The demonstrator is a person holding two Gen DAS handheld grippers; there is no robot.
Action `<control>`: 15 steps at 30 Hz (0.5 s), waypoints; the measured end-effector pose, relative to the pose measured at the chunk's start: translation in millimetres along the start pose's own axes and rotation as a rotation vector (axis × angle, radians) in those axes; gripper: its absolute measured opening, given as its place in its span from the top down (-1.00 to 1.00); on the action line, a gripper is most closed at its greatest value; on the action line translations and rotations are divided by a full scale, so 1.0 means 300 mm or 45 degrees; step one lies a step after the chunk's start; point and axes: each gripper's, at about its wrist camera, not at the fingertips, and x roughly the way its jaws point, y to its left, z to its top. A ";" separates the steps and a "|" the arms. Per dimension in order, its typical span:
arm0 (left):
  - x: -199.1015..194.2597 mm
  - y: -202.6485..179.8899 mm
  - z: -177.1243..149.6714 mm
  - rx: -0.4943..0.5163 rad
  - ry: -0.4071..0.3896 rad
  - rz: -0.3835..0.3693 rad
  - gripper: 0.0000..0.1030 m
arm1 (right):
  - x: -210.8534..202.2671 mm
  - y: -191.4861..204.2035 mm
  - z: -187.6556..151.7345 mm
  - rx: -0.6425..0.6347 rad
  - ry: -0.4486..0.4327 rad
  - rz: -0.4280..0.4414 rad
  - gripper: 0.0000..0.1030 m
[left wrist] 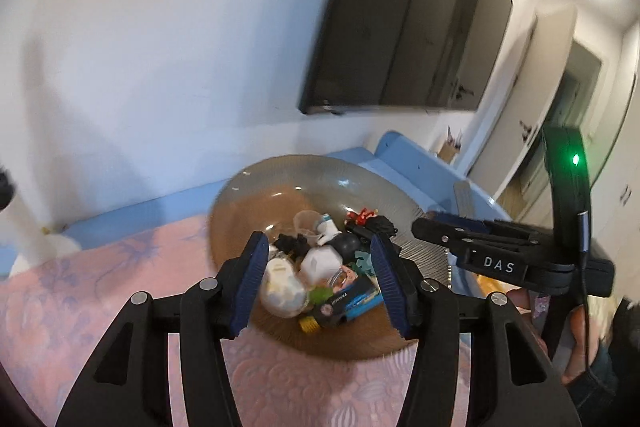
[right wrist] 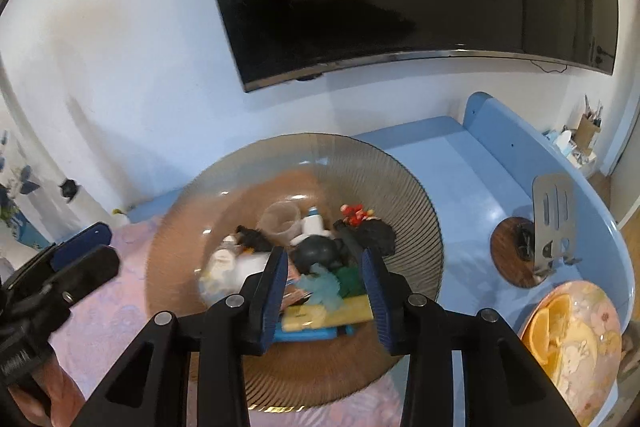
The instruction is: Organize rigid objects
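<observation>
Both the left claw (left wrist: 320, 283) and the right claw (right wrist: 326, 291) hover released and empty above a ribbed glass bowl (right wrist: 400, 187) heaped with small toys (right wrist: 316, 255) on the tabletop (right wrist: 460, 167).

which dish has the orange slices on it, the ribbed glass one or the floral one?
The floral plate, at the right on the blue surface. The ribbed glass dish holds only small mixed items, under both open grippers.
</observation>
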 end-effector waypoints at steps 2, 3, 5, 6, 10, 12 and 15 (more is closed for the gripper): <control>-0.088 0.033 -0.014 -0.032 -0.033 0.013 0.01 | -0.040 0.038 -0.007 -0.012 -0.017 0.039 0.27; -0.125 0.047 -0.019 -0.035 -0.046 0.027 0.01 | -0.062 0.069 -0.013 -0.030 -0.027 0.056 0.27; -0.217 0.070 -0.041 -0.037 -0.076 0.074 0.01 | -0.105 0.154 -0.029 -0.089 -0.048 0.095 0.27; -0.261 0.082 -0.053 -0.039 -0.088 0.098 0.01 | -0.119 0.193 -0.036 -0.114 -0.057 0.109 0.26; -0.436 0.148 -0.112 -0.068 -0.128 0.206 -0.12 | -0.165 0.397 -0.086 -0.231 -0.073 0.217 0.24; -0.516 0.188 -0.151 -0.093 -0.157 0.283 -0.50 | -0.176 0.506 -0.125 -0.290 -0.074 0.263 0.20; -0.623 0.278 -0.245 -0.184 -0.202 0.417 -0.65 | -0.171 0.648 -0.201 -0.366 -0.073 0.284 0.17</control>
